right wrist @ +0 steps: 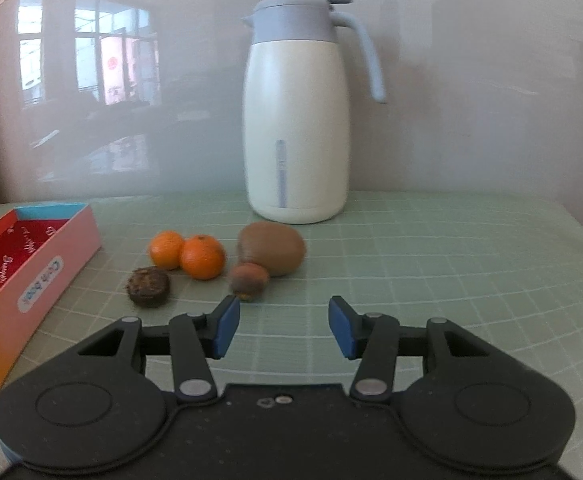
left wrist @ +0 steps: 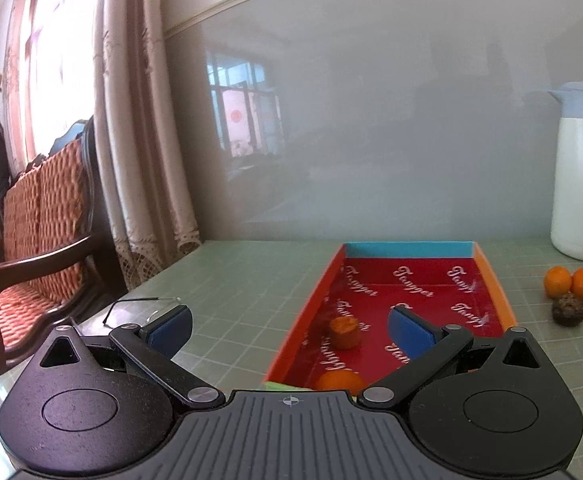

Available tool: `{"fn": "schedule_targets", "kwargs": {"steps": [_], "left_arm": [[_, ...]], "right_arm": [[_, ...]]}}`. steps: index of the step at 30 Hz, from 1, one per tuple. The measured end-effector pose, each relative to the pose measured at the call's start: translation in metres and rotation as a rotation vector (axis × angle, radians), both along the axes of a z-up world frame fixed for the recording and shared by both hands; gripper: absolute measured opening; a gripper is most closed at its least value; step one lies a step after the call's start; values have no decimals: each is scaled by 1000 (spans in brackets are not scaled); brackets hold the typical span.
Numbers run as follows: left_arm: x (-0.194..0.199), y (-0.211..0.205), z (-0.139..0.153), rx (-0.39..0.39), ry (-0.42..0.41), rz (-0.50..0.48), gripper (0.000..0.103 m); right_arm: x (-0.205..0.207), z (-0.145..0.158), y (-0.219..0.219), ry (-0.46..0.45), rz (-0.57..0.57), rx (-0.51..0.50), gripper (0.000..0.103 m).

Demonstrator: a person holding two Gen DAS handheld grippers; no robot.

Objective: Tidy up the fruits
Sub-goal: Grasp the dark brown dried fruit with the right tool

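Orange fruit count: two pieces [left wrist: 344, 333] [left wrist: 338, 381] already in the red box [left wrist: 495, 280] at the table's left edge, five [right wrist: 202, 257] loose by the jug [right wrist: 297, 120]; left tongs [left wrist: 289, 330] and right tongs [right wrist: 283, 326] gape wide, empty — roughly a third done.

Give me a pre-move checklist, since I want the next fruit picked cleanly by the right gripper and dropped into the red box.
1. Right gripper open and holding nothing: ok.
2. Nearest fruit, the small brown fruit, lined up between the jaws: not ok, it sits ahead of the left jaw.
3. Neighbours clear of it: not ok, the kiwi looks to be touching it behind.
4. Free floor space in the red box: ok.
5. Left gripper out of the drop path: not ok, it hovers open over the box.
6. Thermos jug clear of the fruit: ok.
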State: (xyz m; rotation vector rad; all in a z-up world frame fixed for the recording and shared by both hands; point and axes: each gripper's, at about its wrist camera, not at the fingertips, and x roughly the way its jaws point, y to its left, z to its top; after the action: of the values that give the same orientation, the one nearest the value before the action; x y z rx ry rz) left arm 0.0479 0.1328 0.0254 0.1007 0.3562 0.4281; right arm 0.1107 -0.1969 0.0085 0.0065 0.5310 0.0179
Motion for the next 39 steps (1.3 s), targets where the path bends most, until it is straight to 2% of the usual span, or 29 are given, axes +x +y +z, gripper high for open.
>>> {"fn": "schedule_targets", "kwargs": {"steps": [8,13,16,20,24,28,35,37,38,39], "left_arm": [[-6,23,-6,2,17,32,103],[-14,47,-11,8,31,79,103],[-20,66,-13,0,38,120,103],[-27,91,-18,-35,46,172,103],[-32,114,-23,-98,48,224,103],[-35,126,-27,-150,40,253,103],[-33,126,-29,-142,56,255,103],[-32,125,-29,-139,58,254,103],[-31,125,-29,-138,59,252,103],[-31,124,-29,-138,61,251,103]], "right_arm": [[15,-8,40,1,94,-15,51],[24,-13,69,-5,145,-34,59],[31,-16,79,-1,152,-29,60],[39,-21,87,12,157,-42,60],[50,-24,88,25,148,-53,65],[62,-28,91,49,145,-54,65],[80,-34,101,112,158,-89,71],[81,-35,101,113,158,-88,67],[80,-35,100,115,164,-80,59],[81,-35,100,119,178,-56,42]]}}
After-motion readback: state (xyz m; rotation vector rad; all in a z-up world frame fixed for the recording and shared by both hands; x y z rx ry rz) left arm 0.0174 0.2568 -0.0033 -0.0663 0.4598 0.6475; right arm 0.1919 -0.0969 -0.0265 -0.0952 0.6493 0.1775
